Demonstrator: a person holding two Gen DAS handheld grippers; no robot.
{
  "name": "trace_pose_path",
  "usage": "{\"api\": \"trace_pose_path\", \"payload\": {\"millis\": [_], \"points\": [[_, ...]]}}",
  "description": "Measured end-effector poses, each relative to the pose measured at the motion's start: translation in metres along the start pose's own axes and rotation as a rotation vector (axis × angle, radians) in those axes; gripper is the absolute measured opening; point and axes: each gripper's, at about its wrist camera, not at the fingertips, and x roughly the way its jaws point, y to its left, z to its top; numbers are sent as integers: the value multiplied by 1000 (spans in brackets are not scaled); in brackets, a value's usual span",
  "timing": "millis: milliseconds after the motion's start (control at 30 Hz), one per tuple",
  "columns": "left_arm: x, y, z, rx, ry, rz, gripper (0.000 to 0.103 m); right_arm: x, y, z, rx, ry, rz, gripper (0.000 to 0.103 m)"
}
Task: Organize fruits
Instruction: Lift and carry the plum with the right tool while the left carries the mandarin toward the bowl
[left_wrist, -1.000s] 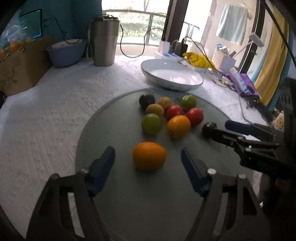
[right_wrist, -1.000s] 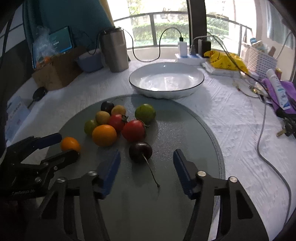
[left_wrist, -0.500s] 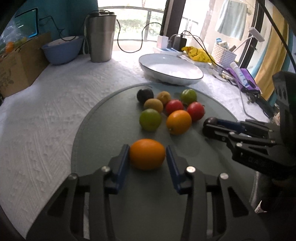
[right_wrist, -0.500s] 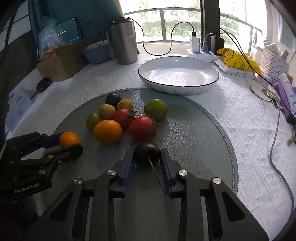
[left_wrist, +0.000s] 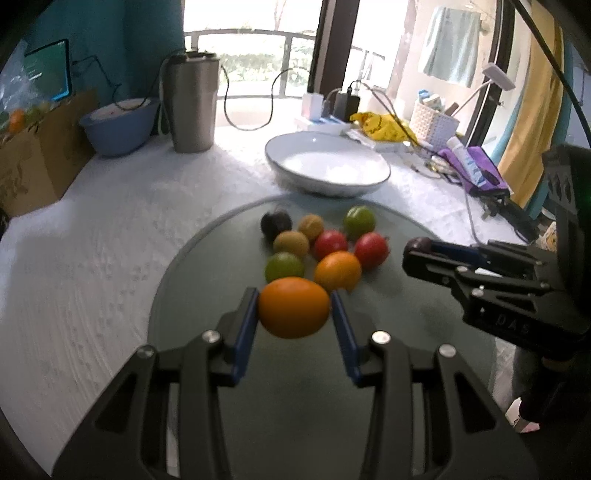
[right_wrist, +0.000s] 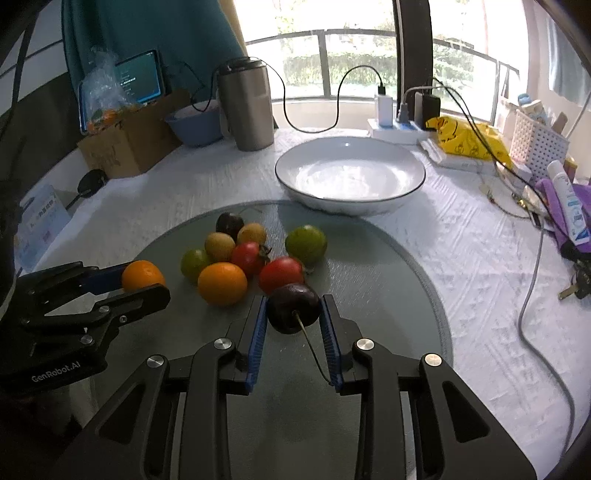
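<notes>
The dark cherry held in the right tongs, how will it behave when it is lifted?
The dark cherry looks round and glossy, so it may slip or roll out of the right tongs. Being small, it is probably light. Its thin stem seems floppy.

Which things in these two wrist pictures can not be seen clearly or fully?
- Blue bowl, both views: its contents are hidden by its own rim.
- Tablet screen, right wrist view: the text is too small to read.
- Plastic bag on the cardboard box: glare and wrinkles hide the contents; only orange shapes show.
- Dark cherry, left wrist view: mostly covered by the right gripper fingers.
- White basket: its contents are cut by the picture edge.
</notes>
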Motion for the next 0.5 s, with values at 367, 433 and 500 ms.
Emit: {"api": "trace_pose_path", "payload": {"millis": [367, 433, 500], "points": [[9, 7, 46, -12, -65, -28, 41, -4, -15, 33, -25, -64, -47, 31], [15, 8, 58, -10, -71, -30, 41, -4, -21, 42, -27, -83, -57, 31], [24, 8, 69, -8, -62, -33, 41, -3, -25, 51, -29, -97, -66, 31]]}}
